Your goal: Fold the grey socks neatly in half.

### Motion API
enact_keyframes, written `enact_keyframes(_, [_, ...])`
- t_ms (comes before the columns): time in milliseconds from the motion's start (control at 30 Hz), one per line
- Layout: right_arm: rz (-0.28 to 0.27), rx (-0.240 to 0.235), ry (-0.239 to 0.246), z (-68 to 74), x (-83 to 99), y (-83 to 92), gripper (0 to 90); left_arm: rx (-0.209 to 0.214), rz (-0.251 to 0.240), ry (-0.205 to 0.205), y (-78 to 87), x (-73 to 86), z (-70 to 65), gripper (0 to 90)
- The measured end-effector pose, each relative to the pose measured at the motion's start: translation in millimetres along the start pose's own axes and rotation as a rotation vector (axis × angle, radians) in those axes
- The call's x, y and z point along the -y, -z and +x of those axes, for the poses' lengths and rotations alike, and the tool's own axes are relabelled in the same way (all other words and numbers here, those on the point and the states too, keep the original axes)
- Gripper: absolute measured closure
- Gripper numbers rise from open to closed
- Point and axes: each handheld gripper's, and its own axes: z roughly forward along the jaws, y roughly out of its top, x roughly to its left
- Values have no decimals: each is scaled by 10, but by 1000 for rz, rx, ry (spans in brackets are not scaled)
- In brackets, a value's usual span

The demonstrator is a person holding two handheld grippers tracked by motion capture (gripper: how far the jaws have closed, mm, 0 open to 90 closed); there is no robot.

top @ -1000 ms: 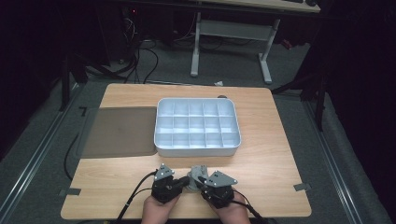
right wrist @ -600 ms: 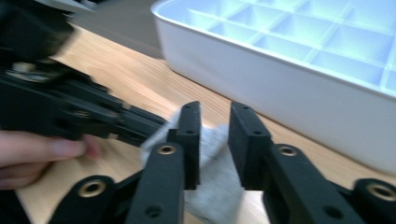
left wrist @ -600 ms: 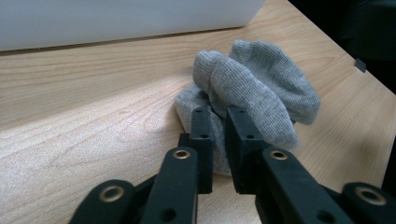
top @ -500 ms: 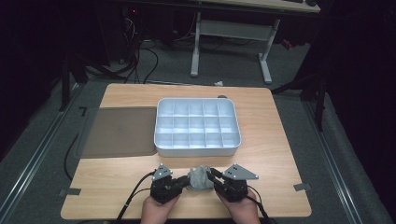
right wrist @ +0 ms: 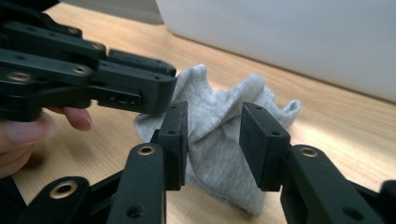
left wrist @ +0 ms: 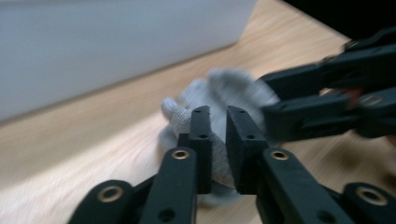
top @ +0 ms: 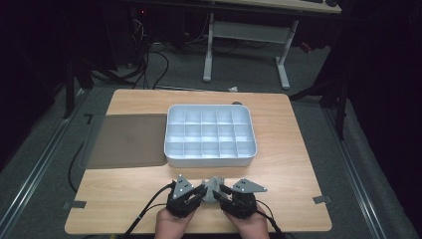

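Lit table in a dark room, gripper views soft

From above, the pale wooden tabletop (top: 293, 149) is evenly bright, the edges of the frame nearly black; in the left gripper view the crumpled grey knitted cloth (left wrist: 219, 93) and upper-left white wall are motion-blurred

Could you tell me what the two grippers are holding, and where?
The left gripper pinches the small grey knitted cloth at a bunched fold; the right gripper, just opening, straddles another fold without pressing.

Grey cloth (left wrist: 219, 93) blurred in left gripper view, lower part hidden behind left gripper (left wrist: 218, 140). White tray (left wrist: 116, 42) cut off by top edge, just a blur. Right gripper (right wrist: 212, 140) bases cut off at bottom edge.
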Motion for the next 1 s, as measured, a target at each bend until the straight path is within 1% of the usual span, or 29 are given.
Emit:
enact_keyframes(33, [8, -3, -1, -1, 9, -9, 649, -7, 15, 5, 0, 21, 14, 834])
enact_keyframes(100, [19, 0, 6, 2, 27, -32, 701, -20, 32, -8, -6, 52, 17, 867])
enact_keyframes(133, [22, -2, 11, 4, 33, -38, 760, -21, 36, -15, -10, 60, 13, 875])
enact_keyframes(167, [22, 0, 16, 9, 35, -42, 793, -22, 42, -28, -27, 69, -4, 877])
enact_keyframes(200, [22, 14, 22, 21, 38, -42, 834, -28, 51, -46, -46, 74, -21, 878])
enact_keyframes(233, [22, 18, 27, 25, 38, -43, 849, -32, 59, -59, -71, 82, -36, 878])
enact_keyframes(300, [18, 22, 34, 28, 34, -40, 862, -41, 77, -87, -110, 90, -55, 878])
enact_keyframes(367, [9, 23, 42, 25, 23, -28, 864, -50, 80, -101, -127, 84, -74, 878])
enact_keyframes(400, [6, 26, 35, 31, 15, -19, 864, -53, 84, -107, -132, 83, -75, 879])
enact_keyframes(500, [-8, 22, 41, 33, -19, 13, 865, -53, 87, -111, -139, 80, -74, 882])
enact_keyframes(533, [-36, 20, 52, 54, -75, 64, 866, -54, 88, -111, -142, 79, -79, 882])
enact_keyframes(667, [-89, -5, 75, 128, -228, 175, 866, -56, 89, -115, -147, 78, -85, 883])
enact_keyframes(733, [-100, -18, 86, 166, -283, 192, 865, -54, 89, -114, -146, 78, -84, 883])
enact_keyframes(800, [-90, -30, 101, 196, -307, 153, 865, -52, 89, -111, -146, 78, -81, 883])
enact_keyframes(867, [-81, -33, 102, 197, -300, 126, 865, -47, 89, -106, -144, 77, -73, 883])
enact_keyframes(900, [-52, -50, 88, 173, -239, 14, 864, -31, 88, -90, -140, 76, -51, 881])
enact_keyframes(933, [-46, -56, 79, 162, -215, -15, 864, -16, 87, -72, -132, 75, -24, 880])
enact_keyframes(1000, [-31, -66, 60, 133, -158, -68, 863, 39, 65, 0, -101, 77, 48, 847])
